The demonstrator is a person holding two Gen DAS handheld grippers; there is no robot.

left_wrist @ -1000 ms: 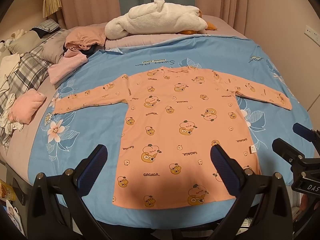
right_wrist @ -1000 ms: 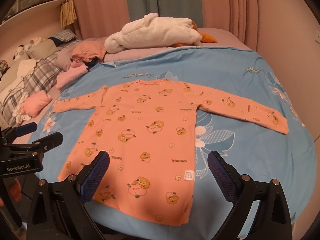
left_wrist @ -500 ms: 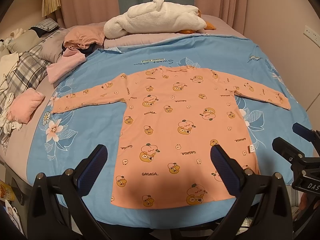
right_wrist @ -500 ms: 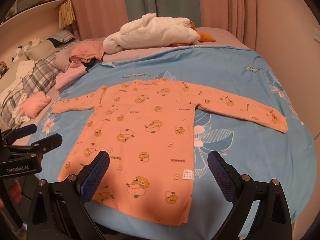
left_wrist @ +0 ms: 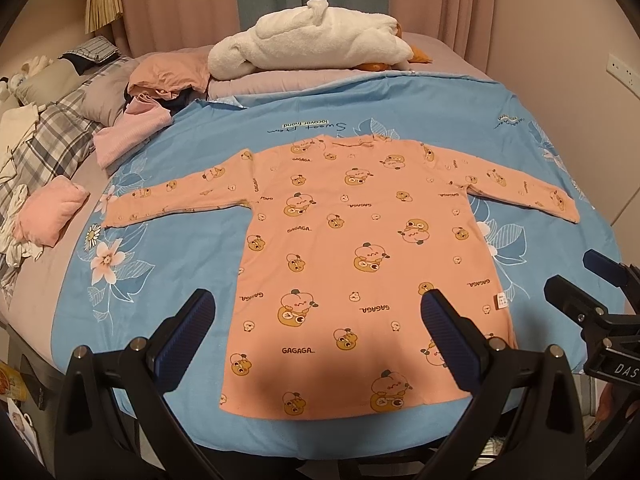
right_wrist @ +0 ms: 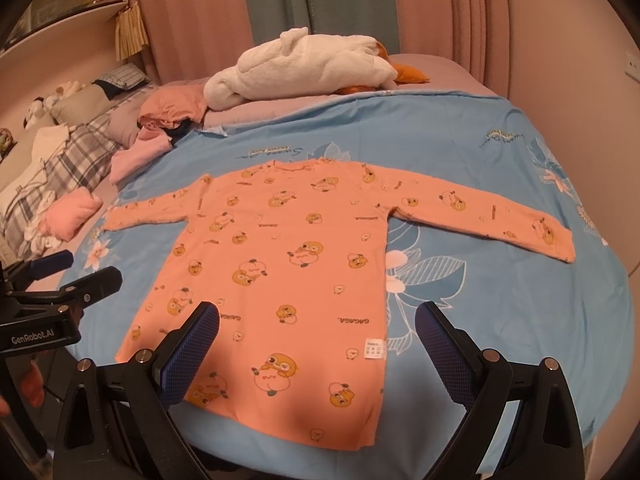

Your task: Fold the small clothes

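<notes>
The left gripper [left_wrist: 316, 320] hung with its fingers spread wide and nothing between them, low in its own frame, over the near hem of the orange shirt [left_wrist: 360, 264]. The right gripper [right_wrist: 316, 332] was likewise gaping and empty, at the bottom of its frame, above the shirt's lower right corner where a small white label [right_wrist: 374, 349] showed.

Outward from both claws, the shirt lay flat and face up on the blue duvet [left_wrist: 168, 264], hem toward the grippers and neckline toward the top of the frame, so its long axis ran straight away from them. Both sleeves stretched sideways: one toward the left edge of the frame, the other [right_wrist: 492, 216] to the right. By that layout each claw looked nearer its own sleeve, and the first fold would likely bring a sleeve inward across the body.

Beyond the neckline sat a white plush toy [left_wrist: 316, 44], possibly a goose, though the fisheye blurred it. Loose pink clothes [left_wrist: 52, 212] lay at the left of the frame.
</notes>
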